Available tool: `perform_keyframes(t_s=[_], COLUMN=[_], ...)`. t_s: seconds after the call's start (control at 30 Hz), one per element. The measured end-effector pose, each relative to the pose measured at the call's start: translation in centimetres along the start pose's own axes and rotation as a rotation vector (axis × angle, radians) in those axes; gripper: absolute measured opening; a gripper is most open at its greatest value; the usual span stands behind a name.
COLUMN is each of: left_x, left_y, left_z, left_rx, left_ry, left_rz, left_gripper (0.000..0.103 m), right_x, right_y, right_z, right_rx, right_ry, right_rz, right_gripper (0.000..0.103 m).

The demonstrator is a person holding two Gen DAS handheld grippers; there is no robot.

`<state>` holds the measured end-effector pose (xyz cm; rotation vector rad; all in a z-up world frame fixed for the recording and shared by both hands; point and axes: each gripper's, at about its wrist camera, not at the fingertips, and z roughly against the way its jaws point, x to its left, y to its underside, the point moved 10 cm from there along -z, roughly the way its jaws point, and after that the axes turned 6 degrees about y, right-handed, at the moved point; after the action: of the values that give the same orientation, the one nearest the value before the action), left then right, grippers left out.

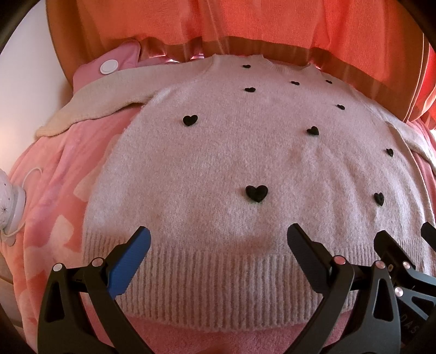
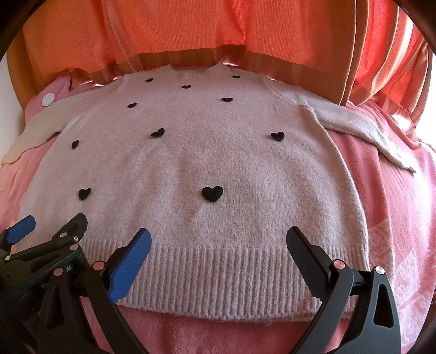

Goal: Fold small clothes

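A small pale pink knit sweater with black hearts lies flat, front up, on a pink blanket; its ribbed hem is nearest me and both sleeves spread sideways. My left gripper hovers open over the hem, nothing between its fingers. The right gripper shows at the right edge of the left wrist view. In the right wrist view the sweater fills the middle, and my right gripper stands open above the hem. The left gripper is at the lower left, also open.
Orange curtains hang behind the sweater's neckline. A pink item with a white round button lies at the back left. A white object with a cord sits at the left edge. The pink blanket extends to the right.
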<state>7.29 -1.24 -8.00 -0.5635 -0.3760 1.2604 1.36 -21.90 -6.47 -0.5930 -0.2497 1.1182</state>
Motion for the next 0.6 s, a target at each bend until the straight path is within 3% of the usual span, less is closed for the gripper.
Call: perform_keyframes(t_s=[0.6], left_x=[0.36], left_y=[0.16], left_z=[-0.21], left_rx=[0.008], left_ry=[-0.005], left_rz=[-0.006], left_gripper=[0.098], right_x=[-0.04], right_y=[0.12], right_z=[-0.08], right_rx=[0.000], right_ry=[0.000], right_rz=[0.001], right_gripper=[0.098])
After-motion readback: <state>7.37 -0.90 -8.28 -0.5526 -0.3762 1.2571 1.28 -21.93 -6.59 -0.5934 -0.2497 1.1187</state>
